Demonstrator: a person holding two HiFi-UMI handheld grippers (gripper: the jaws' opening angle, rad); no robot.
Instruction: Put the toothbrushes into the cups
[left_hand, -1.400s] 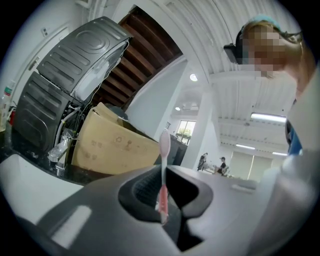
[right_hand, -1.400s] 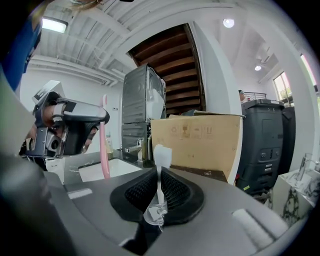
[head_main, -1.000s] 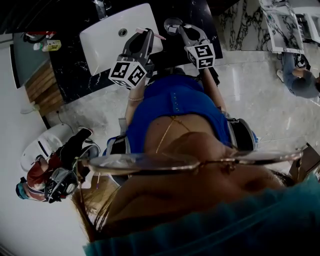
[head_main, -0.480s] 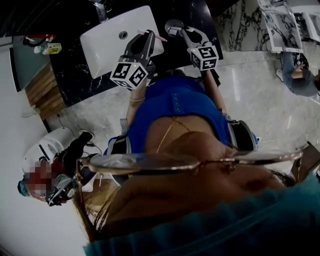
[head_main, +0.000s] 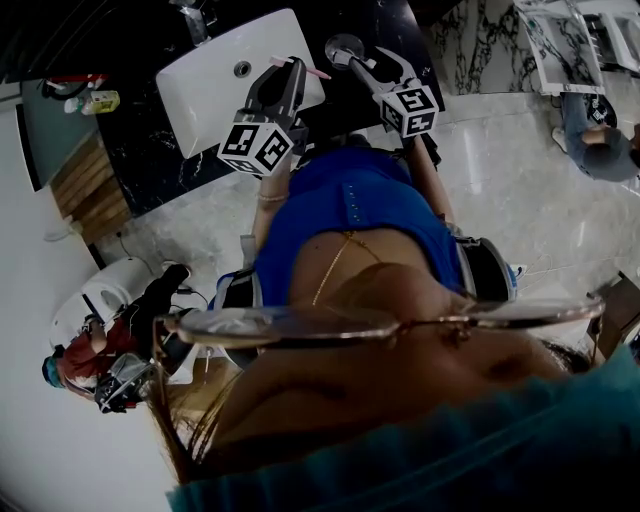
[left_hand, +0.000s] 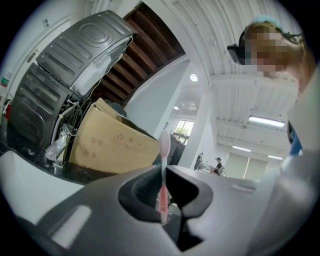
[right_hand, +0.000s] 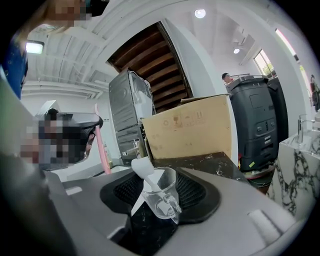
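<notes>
Since a second ago, the right gripper (right_hand: 160, 186) has loosened its jaws, which are opening now. Between them stands the clear glass cup (right_hand: 162, 194), its handle turned toward the camera. I see a gap on either side of the cup, so the pads no longer press it. A white toothbrush (right_hand: 142, 172) leans inside the cup, its head poking out over the rim. The cup rests on the black marble counter (right_hand: 205, 161).

The left gripper (left_hand: 164, 181) has not moved and is clamped on a pink toothbrush (left_hand: 163, 192). The brush stands upright between the closed jaws and rises above their tips. Seen from the right gripper view, this pink toothbrush (right_hand: 102, 147) is off to the left of the cup, well apart from it.

From the head view, the left gripper (head_main: 288, 72) hangs over the edge of a white sink (head_main: 205, 85). The right gripper (head_main: 368, 62) points at the cup (head_main: 343, 46) on the counter just right of the sink. Beyond the counter stands a cardboard box (right_hand: 192, 125).
</notes>
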